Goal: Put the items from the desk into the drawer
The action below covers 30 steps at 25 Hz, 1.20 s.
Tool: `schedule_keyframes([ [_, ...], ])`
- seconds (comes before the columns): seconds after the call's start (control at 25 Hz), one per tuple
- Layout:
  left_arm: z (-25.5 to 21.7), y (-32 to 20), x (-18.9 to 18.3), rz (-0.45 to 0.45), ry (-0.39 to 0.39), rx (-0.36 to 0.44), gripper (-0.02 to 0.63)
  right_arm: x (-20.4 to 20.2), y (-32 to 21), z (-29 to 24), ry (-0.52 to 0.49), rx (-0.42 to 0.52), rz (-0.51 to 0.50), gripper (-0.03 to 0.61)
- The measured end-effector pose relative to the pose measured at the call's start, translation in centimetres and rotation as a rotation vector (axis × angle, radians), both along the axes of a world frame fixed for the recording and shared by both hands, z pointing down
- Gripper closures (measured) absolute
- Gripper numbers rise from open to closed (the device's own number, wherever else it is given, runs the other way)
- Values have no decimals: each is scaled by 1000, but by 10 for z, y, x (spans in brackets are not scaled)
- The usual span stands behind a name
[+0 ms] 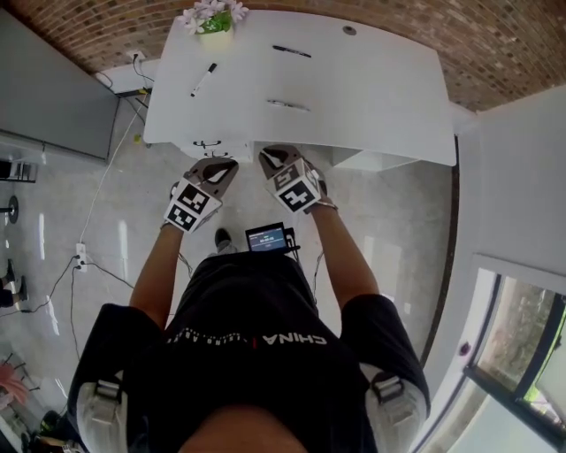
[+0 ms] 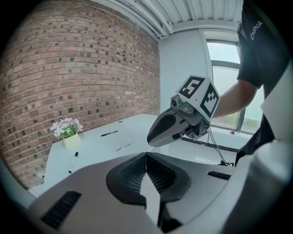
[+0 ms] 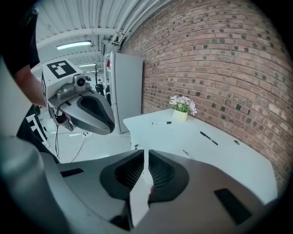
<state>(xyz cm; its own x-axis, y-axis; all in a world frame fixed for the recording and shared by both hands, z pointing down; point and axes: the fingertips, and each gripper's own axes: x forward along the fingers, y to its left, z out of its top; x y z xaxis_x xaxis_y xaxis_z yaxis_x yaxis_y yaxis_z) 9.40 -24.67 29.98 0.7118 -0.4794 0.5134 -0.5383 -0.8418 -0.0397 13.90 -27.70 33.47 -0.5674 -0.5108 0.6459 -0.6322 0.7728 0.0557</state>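
The left claw (image 1: 225, 166) and right claw (image 1: 271, 156), both closed and empty, hang just before the white counter (image 1: 380, 88). On it, well apart, lie a marker (image 1: 203, 79), a black pen (image 1: 291, 51) and a pale pen (image 1: 288, 106) too small to make out.

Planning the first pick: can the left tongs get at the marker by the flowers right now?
Probably yes: the marker lies alone on the desk, apart from the flowers, with nothing between it and the shut left tongs.

Head view overhead; gripper views low, toward shared desk (image 1: 371, 80)
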Motion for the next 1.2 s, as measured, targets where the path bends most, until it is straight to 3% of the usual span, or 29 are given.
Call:
schedule_keyframes([
  [0.44, 33, -63, 38, -23, 45, -51, 600, 48, -88, 49, 32, -33, 23, 554],
  [0.52, 43, -77, 43, -41, 46, -52, 600, 53, -103, 63, 45, -45, 12, 499],
  [0.72, 71, -93, 49, -81, 39, -86, 600, 66, -140, 98, 103, -41, -17, 468],
  [0.92, 95, -90, 49, -97, 14, -119, 599, 78, -187, 123, 203, -1, -51, 464],
  [1.2, 112, -73, 46, -74, -63, -121, 600, 87, -209, 154, 301, -41, -93, 465],
])
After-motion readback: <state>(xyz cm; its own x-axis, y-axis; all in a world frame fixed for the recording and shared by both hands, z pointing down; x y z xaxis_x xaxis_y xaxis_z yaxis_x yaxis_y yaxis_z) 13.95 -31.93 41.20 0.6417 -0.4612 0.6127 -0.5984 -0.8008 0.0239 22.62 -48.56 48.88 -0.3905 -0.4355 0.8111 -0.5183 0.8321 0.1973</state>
